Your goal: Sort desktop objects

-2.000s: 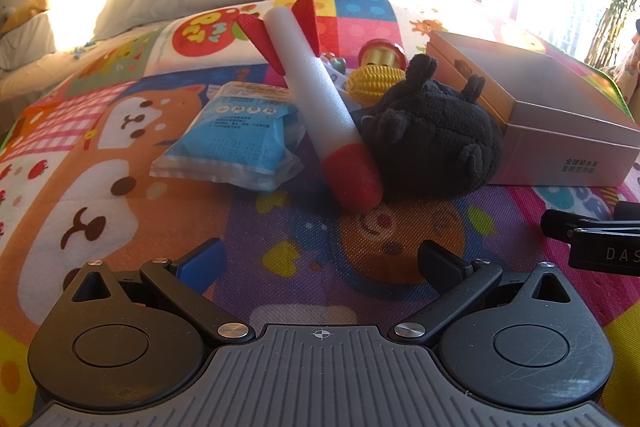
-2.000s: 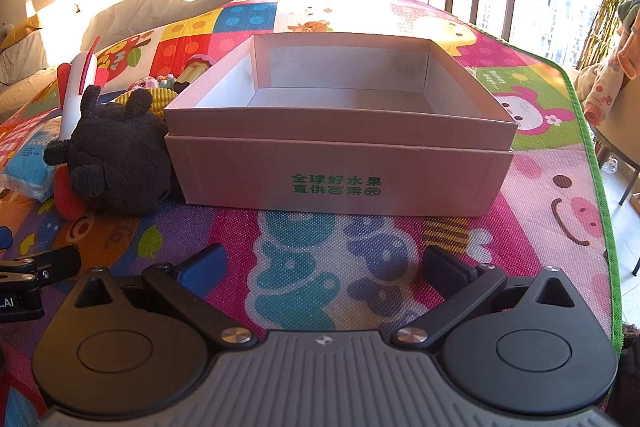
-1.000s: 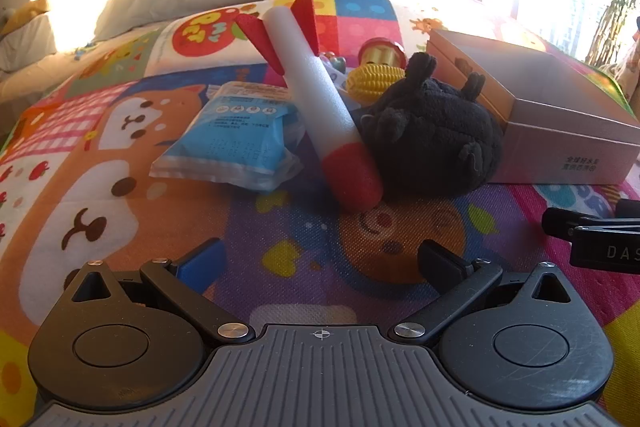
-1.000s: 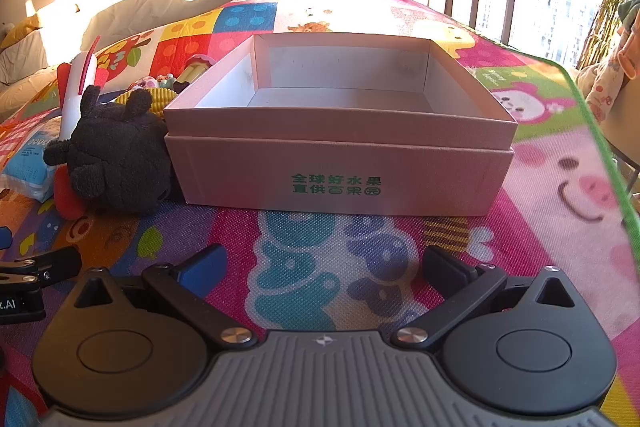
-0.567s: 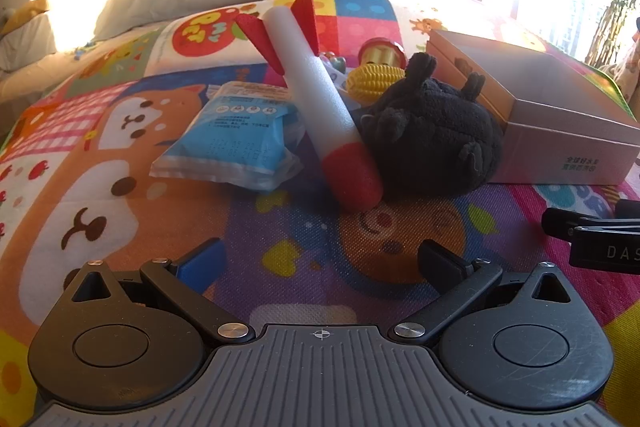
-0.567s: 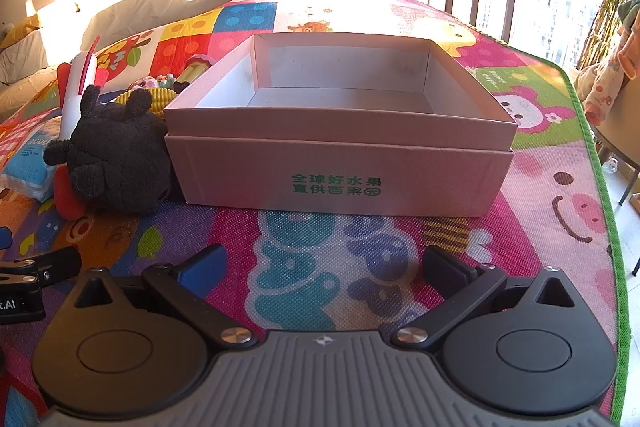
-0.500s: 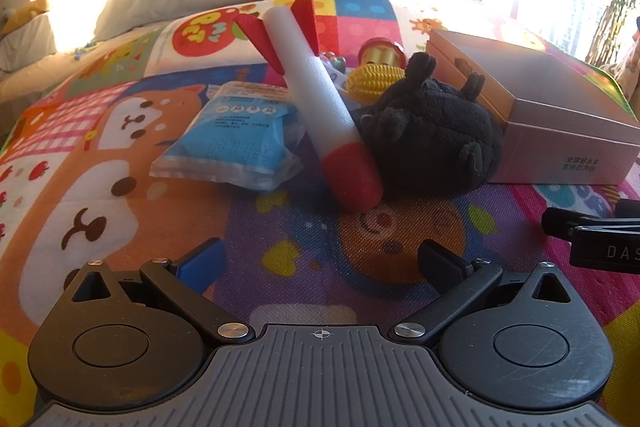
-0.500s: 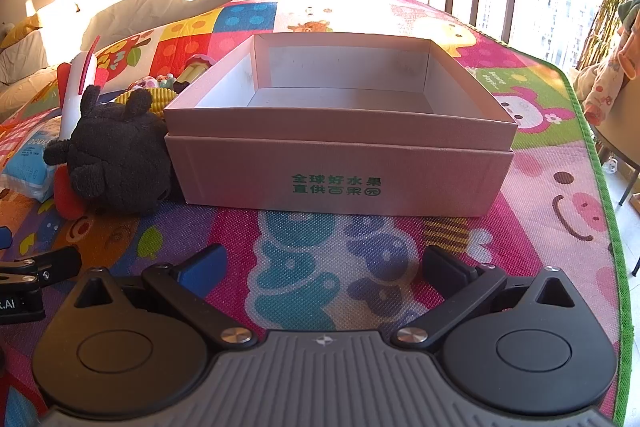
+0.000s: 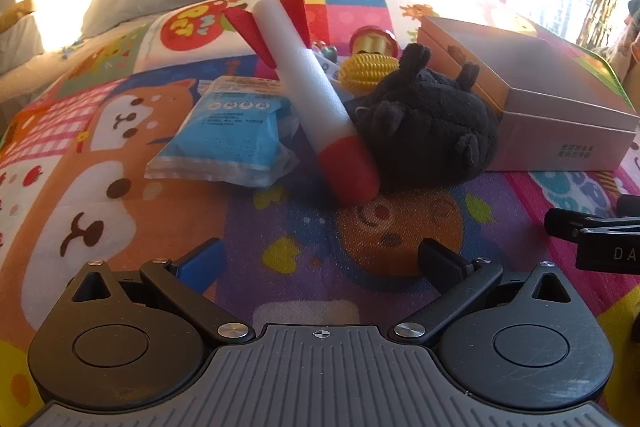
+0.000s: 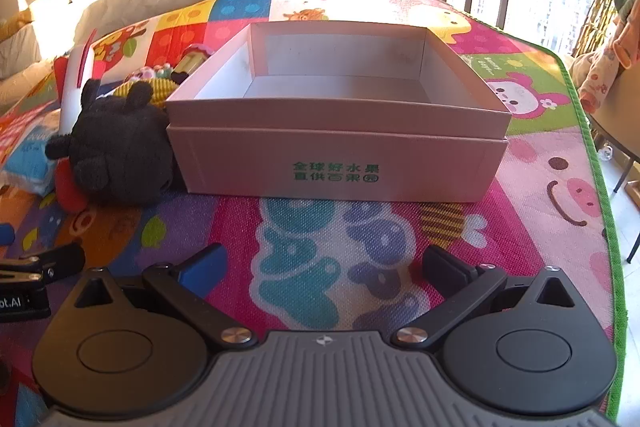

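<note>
1. Left wrist view: you are holding the left gripper (image 9: 320,261) with its fingers (image 9: 202,261) spread wide, gripping nothing and hovering just above the cartoon play mat (image 9: 100,163).
2. Ahead of those fingers, a foam rocket (image 9: 316,107), white with a red nose and red fins, is lying tilted, its nose leaning against the dark plush toy (image 9: 428,135).
3. A blue packet (image 9: 228,139) is lying flat just left of the rocket; a yellow ribbed toy (image 9: 368,71) is sitting behind the plush.
4. Right wrist view: you are keeping the right gripper (image 10: 322,265) wide too, its fingers (image 10: 444,263) holding nothing and touching nothing.
5. The pink cardboard box (image 10: 336,163) with green lettering is sitting open directly ahead, nothing showing inside it.
6. The plush is touching the box's left front corner.
</note>
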Motion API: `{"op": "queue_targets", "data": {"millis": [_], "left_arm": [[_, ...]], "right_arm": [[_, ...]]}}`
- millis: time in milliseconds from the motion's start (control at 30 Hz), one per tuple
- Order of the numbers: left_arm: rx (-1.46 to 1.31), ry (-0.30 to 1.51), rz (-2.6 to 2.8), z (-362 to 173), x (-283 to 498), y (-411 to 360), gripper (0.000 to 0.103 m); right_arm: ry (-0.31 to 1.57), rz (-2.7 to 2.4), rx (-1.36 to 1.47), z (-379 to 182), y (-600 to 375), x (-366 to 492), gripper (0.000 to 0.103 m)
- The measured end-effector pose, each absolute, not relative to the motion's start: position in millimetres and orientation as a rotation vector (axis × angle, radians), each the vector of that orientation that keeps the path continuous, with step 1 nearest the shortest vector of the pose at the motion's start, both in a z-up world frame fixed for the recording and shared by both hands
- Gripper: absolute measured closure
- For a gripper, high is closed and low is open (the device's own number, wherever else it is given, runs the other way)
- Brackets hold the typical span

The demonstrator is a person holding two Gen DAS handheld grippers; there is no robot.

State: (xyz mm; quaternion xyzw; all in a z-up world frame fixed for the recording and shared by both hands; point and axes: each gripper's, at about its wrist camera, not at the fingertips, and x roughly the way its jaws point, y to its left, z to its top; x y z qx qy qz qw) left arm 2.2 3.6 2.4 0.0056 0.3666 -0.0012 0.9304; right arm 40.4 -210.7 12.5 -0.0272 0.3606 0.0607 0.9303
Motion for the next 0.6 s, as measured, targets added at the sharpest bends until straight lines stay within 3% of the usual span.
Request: {"op": "queue_targets", "data": {"millis": [167,467,600], "left_arm": [[-0.027,0.746,-0.074,10,1,7,0.000],[-0.066,0.514,-0.006,66,47,-10,0.000],[0.135,0.624,0.029,56,96,-35,0.000]], "right_arm": [[0.750,0.149,-0.070,13,-213,39,0.000],[0.751,0.175,-0.067,13,-215,39,0.000],[0.748,0.174,-0.067,13,-215,39,0.000]]}}
